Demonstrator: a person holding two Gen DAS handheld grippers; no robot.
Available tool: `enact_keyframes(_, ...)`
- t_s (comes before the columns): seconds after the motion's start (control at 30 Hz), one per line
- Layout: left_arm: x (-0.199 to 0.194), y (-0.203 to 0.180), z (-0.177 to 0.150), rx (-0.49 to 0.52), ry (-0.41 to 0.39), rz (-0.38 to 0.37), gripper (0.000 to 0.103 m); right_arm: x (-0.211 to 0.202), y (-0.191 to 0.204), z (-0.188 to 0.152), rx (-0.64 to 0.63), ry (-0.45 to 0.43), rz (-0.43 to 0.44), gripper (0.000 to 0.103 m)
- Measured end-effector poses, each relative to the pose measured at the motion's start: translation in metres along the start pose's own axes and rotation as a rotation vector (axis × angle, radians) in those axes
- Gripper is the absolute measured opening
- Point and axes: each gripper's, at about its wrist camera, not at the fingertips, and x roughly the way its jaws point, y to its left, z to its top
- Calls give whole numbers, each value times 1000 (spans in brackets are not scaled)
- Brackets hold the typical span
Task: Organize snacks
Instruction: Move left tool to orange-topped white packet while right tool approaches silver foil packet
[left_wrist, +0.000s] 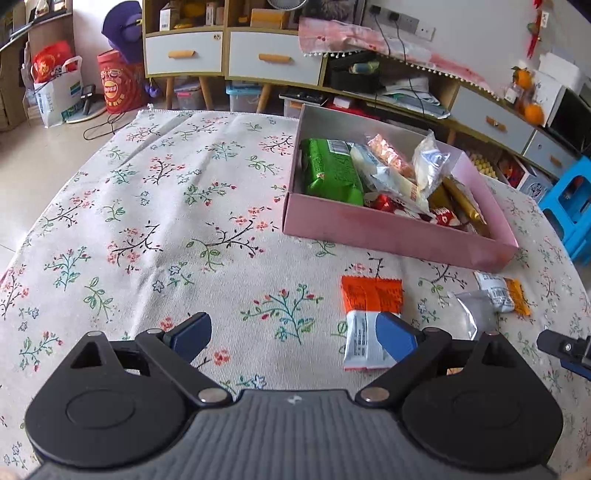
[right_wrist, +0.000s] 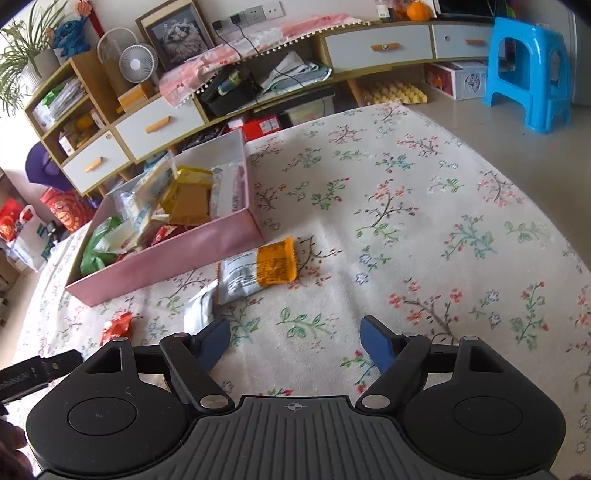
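Orange-and-white snack packet (left_wrist: 369, 325) on floral cloth, partly behind left gripper's (left_wrist: 295, 336) open jaws.

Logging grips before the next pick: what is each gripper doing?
Left gripper: open, holding nothing.
Right gripper: open, holding nothing.

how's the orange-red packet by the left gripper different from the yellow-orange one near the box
The orange-red packet has a deeper red-orange end; the yellow-orange packet has a paler amber end. The first lies farther from the pink box, the second near its corner. Both are part white, flat on the cloth, outside the box.
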Motion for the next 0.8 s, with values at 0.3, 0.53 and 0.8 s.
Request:
enact_keyframes(0.3,11,-13,10,19,22,-38,95,11,3,7,-26,-1,0,79)
enact_keyframes(0.53,24,-25,12,48,40,-35,91,24,11,19,-34,14,40,79)
enact_keyframes(0.8,32,-36,6,101,43,-11,84,44,45,11,-136,46,84,79)
